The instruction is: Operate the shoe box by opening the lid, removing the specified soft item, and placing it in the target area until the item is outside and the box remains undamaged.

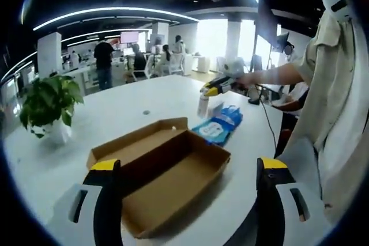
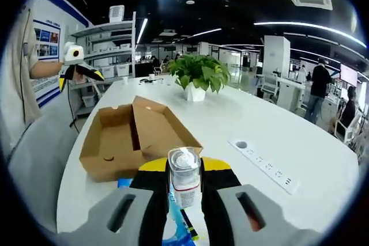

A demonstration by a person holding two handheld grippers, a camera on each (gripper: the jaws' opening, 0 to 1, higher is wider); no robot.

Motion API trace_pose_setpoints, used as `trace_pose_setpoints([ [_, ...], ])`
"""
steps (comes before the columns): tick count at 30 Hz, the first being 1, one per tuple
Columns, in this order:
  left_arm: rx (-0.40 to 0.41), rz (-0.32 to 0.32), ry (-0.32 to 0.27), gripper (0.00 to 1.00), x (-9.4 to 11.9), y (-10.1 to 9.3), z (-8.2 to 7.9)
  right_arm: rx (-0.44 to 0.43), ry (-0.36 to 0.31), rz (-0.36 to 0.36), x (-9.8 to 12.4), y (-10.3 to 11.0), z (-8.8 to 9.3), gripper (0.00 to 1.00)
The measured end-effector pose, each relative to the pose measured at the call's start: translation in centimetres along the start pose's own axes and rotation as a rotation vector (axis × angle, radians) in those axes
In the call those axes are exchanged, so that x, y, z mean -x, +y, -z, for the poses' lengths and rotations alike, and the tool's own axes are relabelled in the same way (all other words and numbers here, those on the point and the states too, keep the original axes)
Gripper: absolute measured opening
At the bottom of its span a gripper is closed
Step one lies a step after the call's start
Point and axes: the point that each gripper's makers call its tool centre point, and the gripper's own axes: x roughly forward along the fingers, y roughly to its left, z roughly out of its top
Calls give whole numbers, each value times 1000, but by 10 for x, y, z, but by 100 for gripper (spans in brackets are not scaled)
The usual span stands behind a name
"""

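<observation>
The shoe box [image 1: 164,171] lies open and looks empty on the white table [image 1: 115,113], so the step in hand is the placing. The right gripper [image 2: 185,185] pinches a small clear bottle [image 2: 184,182] above the blue soft pack [image 1: 218,126], which is outside the box, just beside it. Next it probably needs a gentle set-down. The left gripper [image 1: 190,171] hangs spread, holding nothing. The right gripper view adds a power strip [image 2: 264,164].

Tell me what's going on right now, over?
Left gripper open above the open, empty shoe box. Right gripper shut on small clear bottle. Blue soft pack already out on the white table. Nothing in the way.
</observation>
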Motion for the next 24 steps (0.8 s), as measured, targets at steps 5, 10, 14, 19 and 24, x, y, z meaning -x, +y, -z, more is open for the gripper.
trace_pose_setpoints([
  [5,11,-34,10,100,5,7,5,7,17,-2,-5,-11,9,17],
  [10,30,-53,13,100,6,12,9,7,28,-12,-11,-16,19,17],
  [14,39,-63,20,100,5,15,12,15,43,-31,-18,-17,27,17],
  [19,47,-73,30,100,4,18,16,23,58,-46,-27,-21,37,17],
  [24,62,-84,43,99,2,22,23,25,66,-67,-35,-20,44,17],
])
